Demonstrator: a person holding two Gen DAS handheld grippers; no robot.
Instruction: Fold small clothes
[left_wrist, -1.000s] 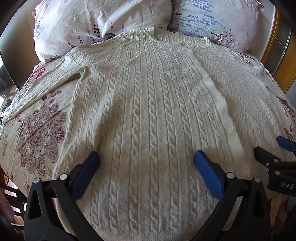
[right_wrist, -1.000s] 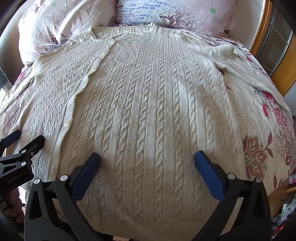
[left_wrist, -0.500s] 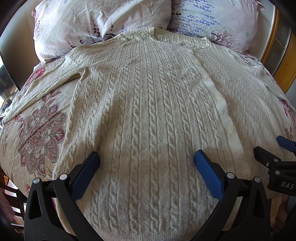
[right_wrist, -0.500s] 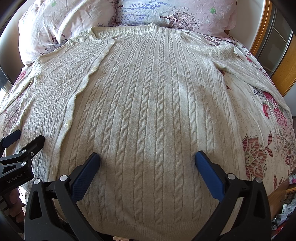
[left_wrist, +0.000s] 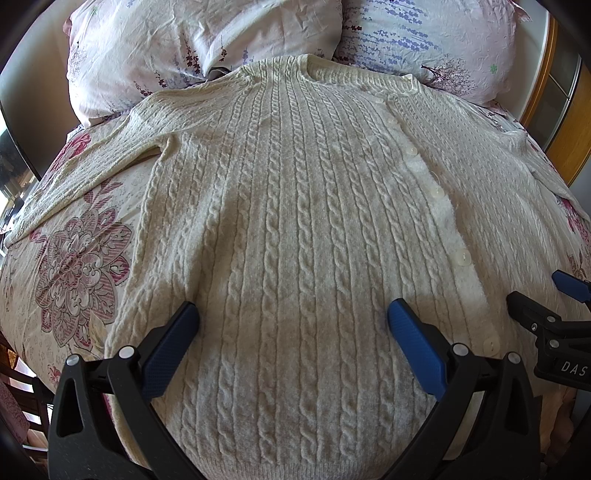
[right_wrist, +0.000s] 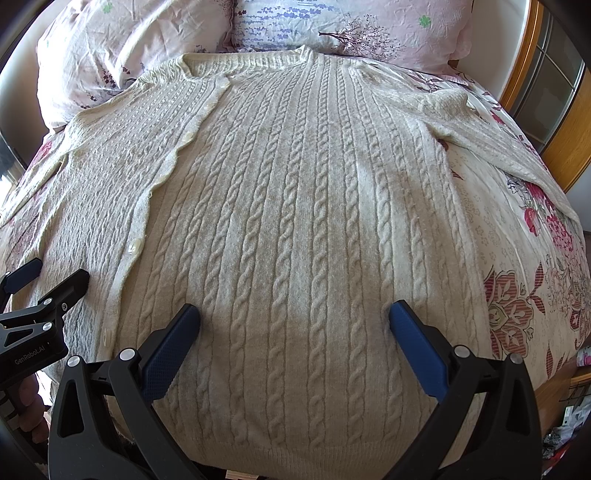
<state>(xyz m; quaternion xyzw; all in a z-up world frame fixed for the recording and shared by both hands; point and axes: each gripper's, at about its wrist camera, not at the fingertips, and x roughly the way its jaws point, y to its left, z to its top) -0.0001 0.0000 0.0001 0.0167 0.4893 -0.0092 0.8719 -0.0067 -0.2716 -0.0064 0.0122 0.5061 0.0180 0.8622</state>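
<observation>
Cream cable-knit cardigan (left_wrist: 295, 236), buttoned, laid flat on floral bed (left_wrist: 74, 258) — both hand-held grippers (left_wrist: 291, 343) (right_wrist: 293, 343) held spread, empty, unmoved since earlier.

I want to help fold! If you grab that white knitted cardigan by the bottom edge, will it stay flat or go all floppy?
Probably floppy: the cardigan is soft cable knit draping over the bed. Its loose sleeve would likely dangle. It looks thick, so maybe slightly heavy.

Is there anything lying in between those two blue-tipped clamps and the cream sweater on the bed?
Nothing visible. The cardigan lies flat and bare on the bedspread, pillows only beyond its collar. The left hand-held gripper and right hand-held gripper are both open above its hem.
</observation>
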